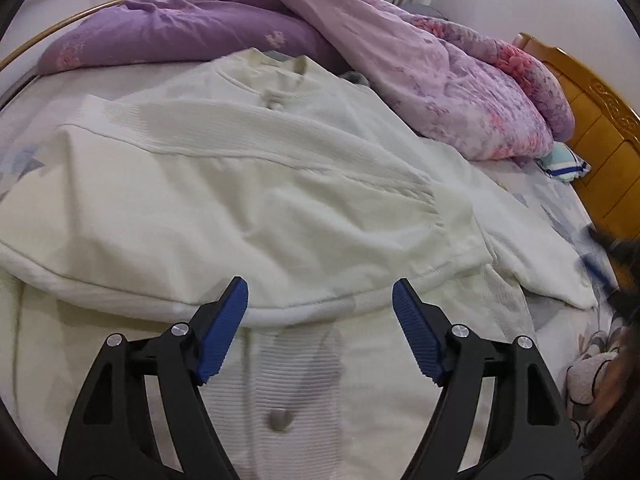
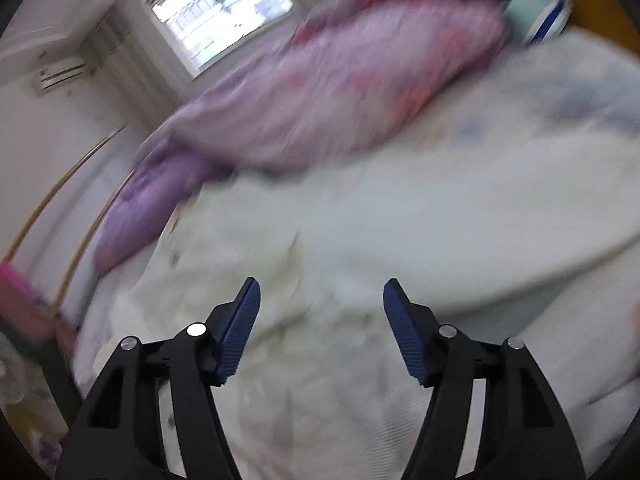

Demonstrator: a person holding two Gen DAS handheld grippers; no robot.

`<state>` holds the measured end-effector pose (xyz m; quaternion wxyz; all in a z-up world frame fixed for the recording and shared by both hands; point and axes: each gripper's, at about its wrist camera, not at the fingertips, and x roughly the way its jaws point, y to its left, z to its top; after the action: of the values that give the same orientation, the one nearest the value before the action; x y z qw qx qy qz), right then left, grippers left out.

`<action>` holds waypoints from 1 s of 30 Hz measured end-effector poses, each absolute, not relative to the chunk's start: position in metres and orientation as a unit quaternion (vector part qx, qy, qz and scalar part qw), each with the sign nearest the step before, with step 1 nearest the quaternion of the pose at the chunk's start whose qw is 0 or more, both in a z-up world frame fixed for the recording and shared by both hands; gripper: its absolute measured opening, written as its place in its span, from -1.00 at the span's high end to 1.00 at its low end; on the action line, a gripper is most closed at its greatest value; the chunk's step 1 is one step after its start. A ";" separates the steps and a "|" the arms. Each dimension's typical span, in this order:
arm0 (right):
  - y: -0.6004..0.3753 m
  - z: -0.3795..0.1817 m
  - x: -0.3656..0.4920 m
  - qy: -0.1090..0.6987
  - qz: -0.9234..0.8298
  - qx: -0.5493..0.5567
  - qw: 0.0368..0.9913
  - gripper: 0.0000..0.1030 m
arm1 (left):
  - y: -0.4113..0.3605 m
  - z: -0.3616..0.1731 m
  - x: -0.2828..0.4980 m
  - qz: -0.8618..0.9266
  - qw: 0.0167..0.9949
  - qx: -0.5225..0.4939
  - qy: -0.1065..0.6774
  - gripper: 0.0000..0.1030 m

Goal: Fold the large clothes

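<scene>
Now both my claws, left [image 1: 320, 296] and right [image 2: 320, 296], gape empty; white cardigan [image 1: 240, 200] looks soft, floppy, bulky — take the hem.

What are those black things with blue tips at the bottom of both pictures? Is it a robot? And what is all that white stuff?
No robot here. A person holds a grabbing tool in each hand, and a small camera on each looks along its two fingers. One picture comes from the left tool, the other from the right tool; that one is blurry. The blue parts are the finger pads. The white stuff is a big cream garment with buttons, spread on a bed and partly folded over. Behind it lies a purple quilt. Both tools are open and hold nothing.
</scene>
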<state>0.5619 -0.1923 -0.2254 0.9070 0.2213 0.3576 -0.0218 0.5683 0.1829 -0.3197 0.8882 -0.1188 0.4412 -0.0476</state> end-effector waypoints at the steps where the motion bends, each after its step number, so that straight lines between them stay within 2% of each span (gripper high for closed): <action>1: -0.213 -0.218 0.563 0.359 -0.058 0.233 0.902 -0.29 | 0.188 -0.318 0.567 -0.043 0.889 -0.118 0.441 -0.47; 3: -0.262 -0.215 0.569 0.385 -0.140 0.250 0.877 -0.42 | 0.198 -0.314 0.564 -0.042 0.890 -0.112 0.440 -0.47; 6: -0.346 -0.252 0.571 0.457 -0.234 0.300 0.804 -0.42 | 0.211 -0.311 0.560 -0.038 0.898 -0.100 0.427 -0.54; 7: -0.362 -0.263 0.564 0.455 -0.242 0.340 0.787 -0.42 | 0.215 -0.313 0.559 -0.033 0.899 -0.094 0.426 -0.54; 11: -0.408 -0.294 0.547 0.451 -0.280 0.425 0.733 -0.20 | 0.231 -0.321 0.555 -0.026 0.894 -0.099 0.436 -0.54; 15: -0.418 -0.311 0.554 0.469 -0.266 0.445 0.715 -0.20 | 0.242 -0.322 0.553 -0.019 0.895 -0.097 0.435 -0.54; 19: -0.433 -0.331 0.547 0.432 -0.248 0.504 0.706 -0.22 | 0.251 -0.319 0.552 -0.023 0.894 -0.110 0.434 -0.54; 21: -0.439 -0.330 0.544 0.405 -0.240 0.517 0.715 -0.08 | 0.255 -0.317 0.550 -0.024 0.895 -0.111 0.432 -0.54; 22: -0.441 -0.330 0.542 0.389 -0.239 0.524 0.719 0.35 | 0.257 -0.316 0.549 -0.025 0.896 -0.108 0.431 -0.54; 23: -0.441 -0.329 0.540 0.378 -0.240 0.529 0.721 0.70 | 0.258 -0.315 0.548 -0.024 0.896 -0.106 0.430 -0.54; 25: -0.437 -0.323 0.537 0.362 -0.243 0.519 0.735 0.89 | 0.266 -0.313 0.546 -0.016 0.897 -0.109 0.427 -0.54; 28: -0.426 -0.297 0.538 0.339 -0.250 0.472 0.774 0.92 | 0.282 -0.311 0.543 -0.007 0.895 -0.127 0.427 -0.54; 30: -0.402 -0.263 0.549 0.319 -0.256 0.392 0.824 0.92 | 0.290 -0.308 0.540 -0.003 0.896 -0.130 0.425 -0.54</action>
<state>0.5493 -0.4021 -0.2629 0.8242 0.3919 0.3189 -0.2556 0.5401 0.2905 -0.3077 0.8959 -0.1297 0.4249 -0.0032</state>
